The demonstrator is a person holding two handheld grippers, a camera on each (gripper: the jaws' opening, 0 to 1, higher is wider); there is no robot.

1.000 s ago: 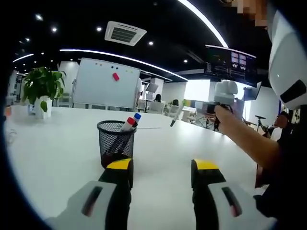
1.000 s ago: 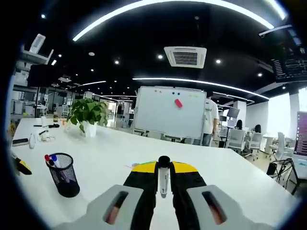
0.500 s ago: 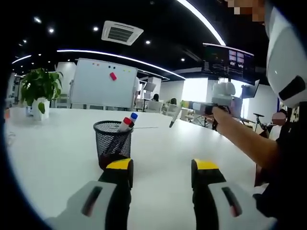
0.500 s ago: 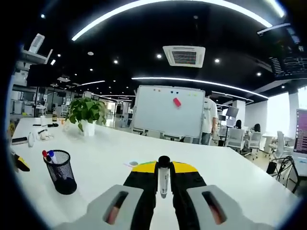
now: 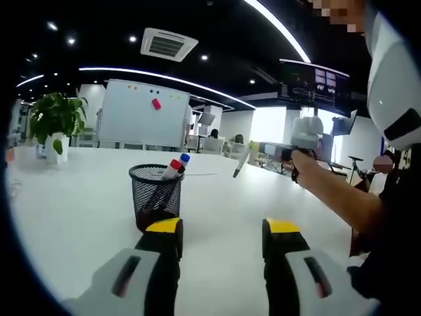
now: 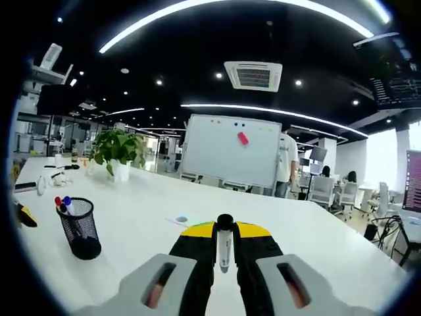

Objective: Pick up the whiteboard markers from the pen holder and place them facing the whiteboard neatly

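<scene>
The white desk (image 6: 138,217) is carrying the mesh pen holder (image 5: 156,195), which is standing upright just ahead of the left gripper (image 5: 222,238), whose jaws are sitting apart and empty, probably waiting their turn. A red-capped and a blue-capped marker (image 5: 179,165) are leaning inside it. The right gripper (image 6: 224,245) is carrying its clamped marker (image 6: 224,248) with its end toward the whiteboard (image 6: 231,160), likely lining it up for placing. The left gripper view is showing that marker hanging above the desk.
</scene>
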